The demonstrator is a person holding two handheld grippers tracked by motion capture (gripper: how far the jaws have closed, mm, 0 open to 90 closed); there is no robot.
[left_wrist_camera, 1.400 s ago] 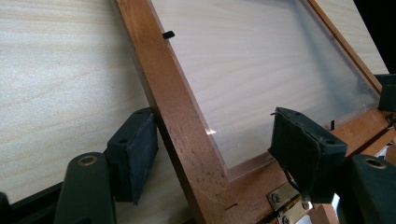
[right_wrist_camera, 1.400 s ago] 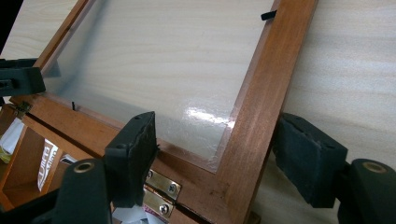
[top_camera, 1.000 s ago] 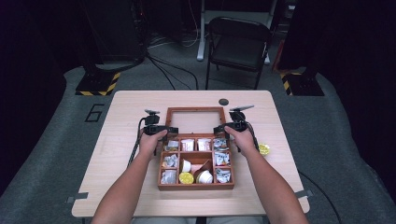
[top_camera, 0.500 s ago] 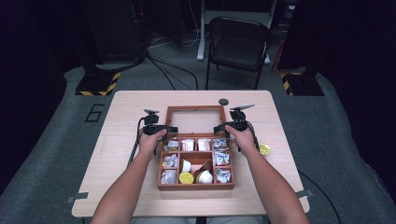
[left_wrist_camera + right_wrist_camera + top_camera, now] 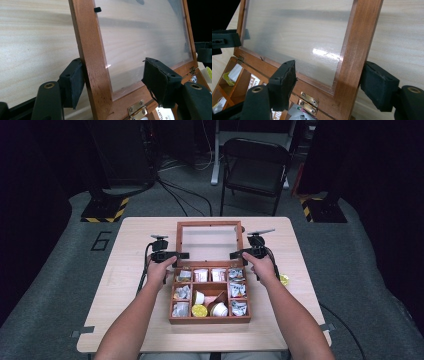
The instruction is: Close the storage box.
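Note:
A wooden compartment box sits mid-table, its glass-paned lid swung up and leaning back. My left gripper stands open astride the lid's left rail: one pad touches the wood's outer side, and the other is apart, in front of the glass. My right gripper is open astride the right rail, with one pad close to the outer side and the other over the pane. Brass hinges show at the lid's base.
The box's compartments hold foil packets, white cups and a yellow capsule. Another yellow capsule lies on the table to the right of the box. A small dark object sits behind the lid. A chair stands beyond the table.
The lid's top edge has moved farther from the person, so the lid leans back more. Both grippers stayed at its side rails.

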